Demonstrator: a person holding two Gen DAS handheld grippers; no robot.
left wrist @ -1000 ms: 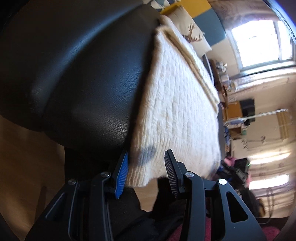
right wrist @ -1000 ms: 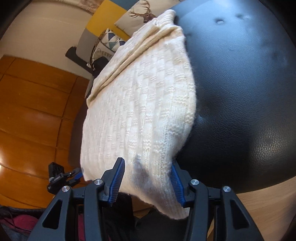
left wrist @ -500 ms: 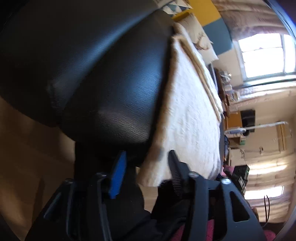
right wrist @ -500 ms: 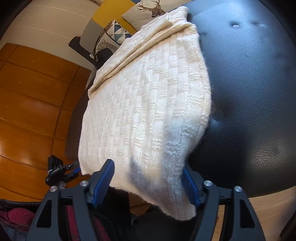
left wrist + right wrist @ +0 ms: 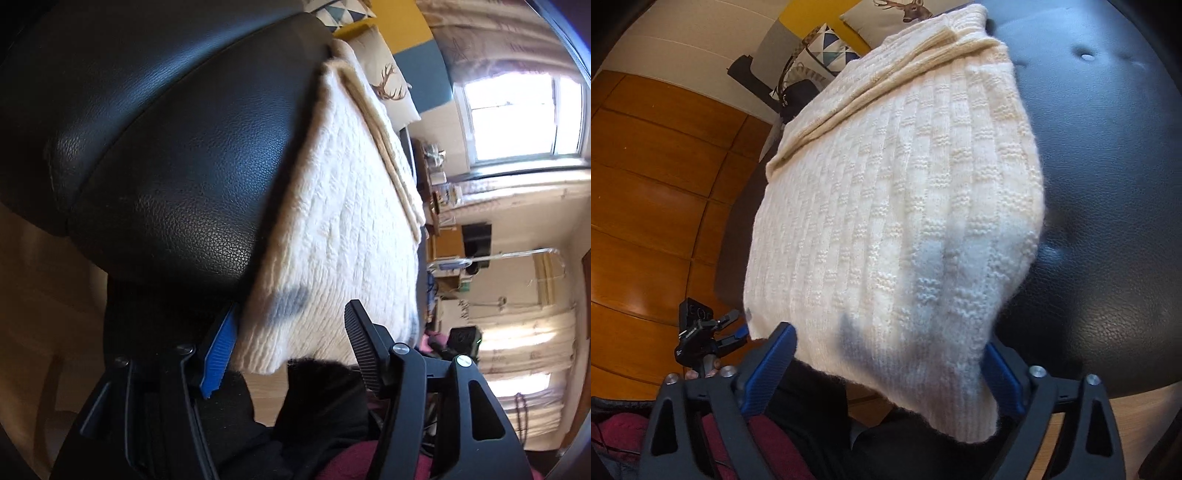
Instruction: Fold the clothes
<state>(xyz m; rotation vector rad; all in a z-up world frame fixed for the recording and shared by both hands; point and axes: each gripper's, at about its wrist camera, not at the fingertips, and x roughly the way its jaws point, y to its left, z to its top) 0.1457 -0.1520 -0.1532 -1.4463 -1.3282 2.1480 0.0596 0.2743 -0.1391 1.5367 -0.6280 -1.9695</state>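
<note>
Cream knit sweater (image 5: 897,221) lies folded on black ottoman (image 5: 1108,184), near hem overhanging toward both grippers. Right gripper (image 5: 886,363) jaws wide, straddling the hem; left gripper (image 5: 291,350) jaws wide around its corner, likely placed to pinch.

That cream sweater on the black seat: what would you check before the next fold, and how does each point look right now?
1. Left gripper open, fingers astride the near corner: ok.
2. Right gripper open wide around the other near corner: ok.
3. Cream sweater lies flat on the black seat: ok.
4. Near edge overhangs the seat, reachable: ok.
5. Fingers deep enough for all layers: cannot tell.
6. Far folded edge tidy: ok, slightly uneven.
</note>
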